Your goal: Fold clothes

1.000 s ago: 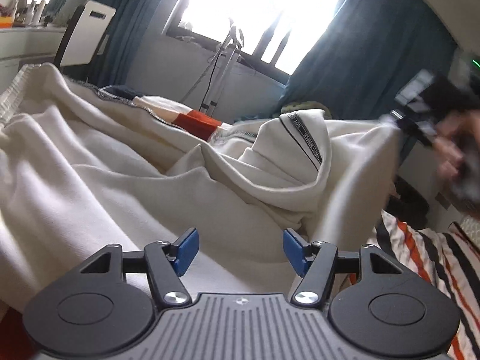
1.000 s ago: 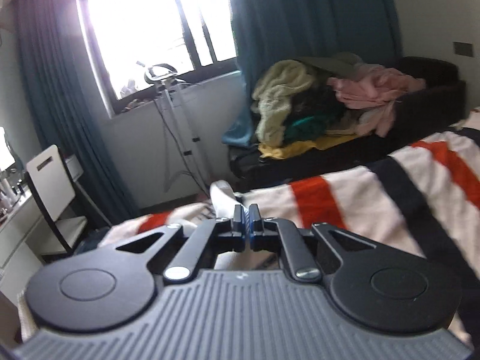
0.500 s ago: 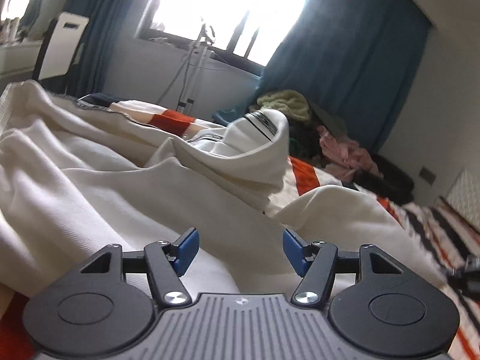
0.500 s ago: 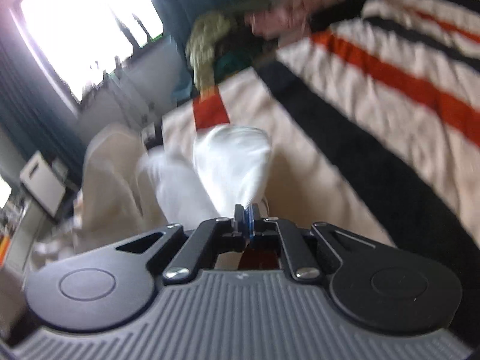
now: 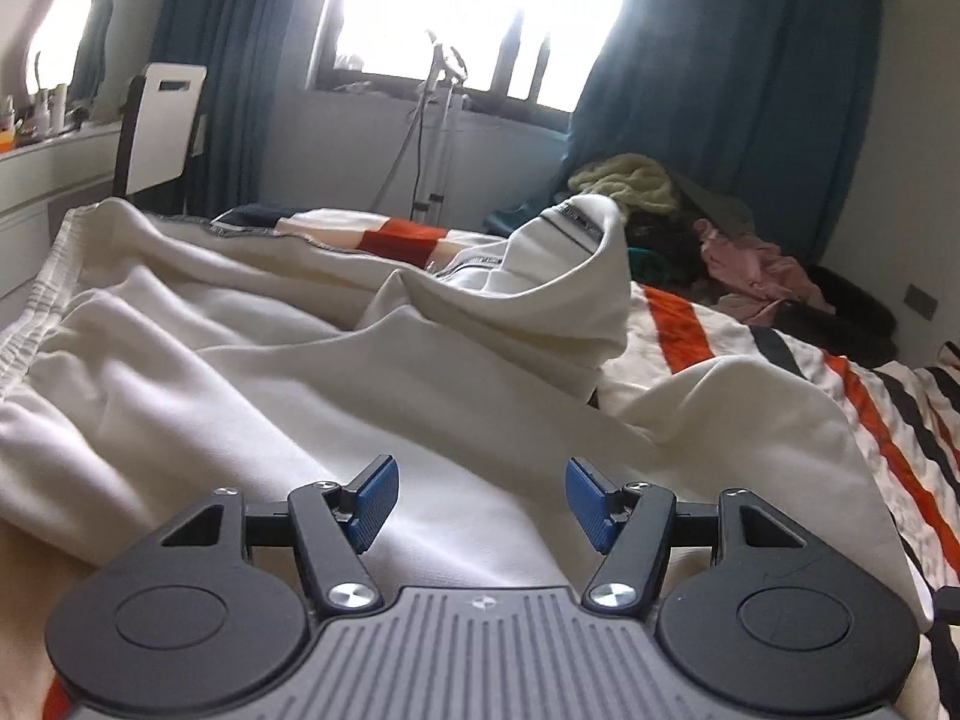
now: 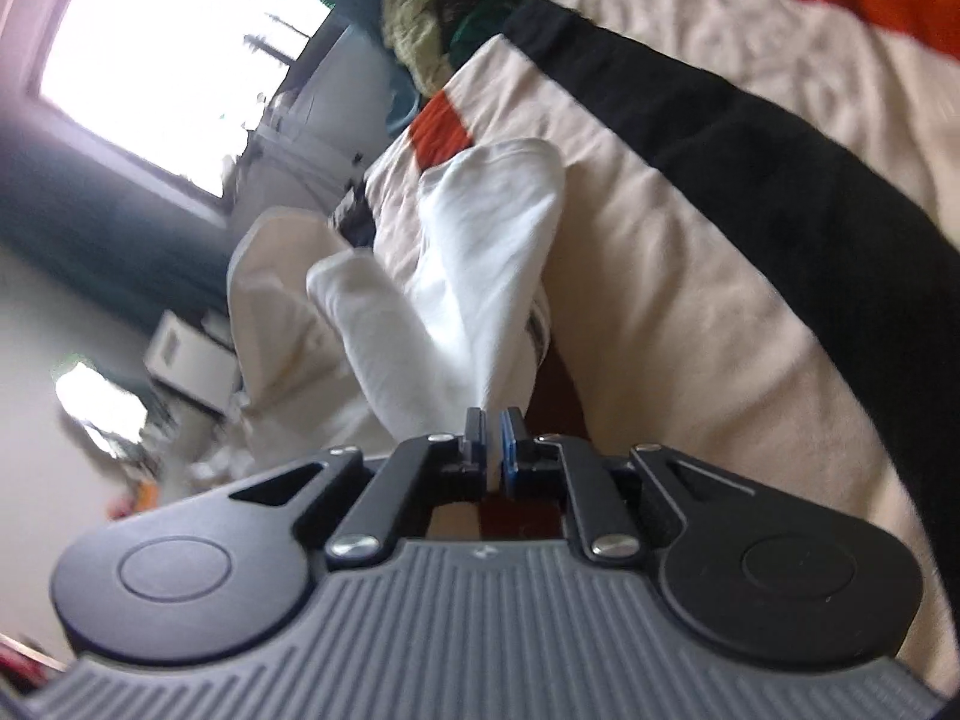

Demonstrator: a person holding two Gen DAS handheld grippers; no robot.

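left wrist view: the left hand-held gripper [image 5: 478, 501] hovers spread wide and empty over the cream fleece garment [image 5: 252, 372], which lies rumpled on the striped bedspread [image 5: 900, 420].

right wrist view: the right hand-held gripper [image 6: 492, 441] pinches the garment's edge; pulling it taut toward bare bedspread beside the garment should flatten the fold.

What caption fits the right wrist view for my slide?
Right tool shut on a fold of the white garment, stretched over the striped blanket.
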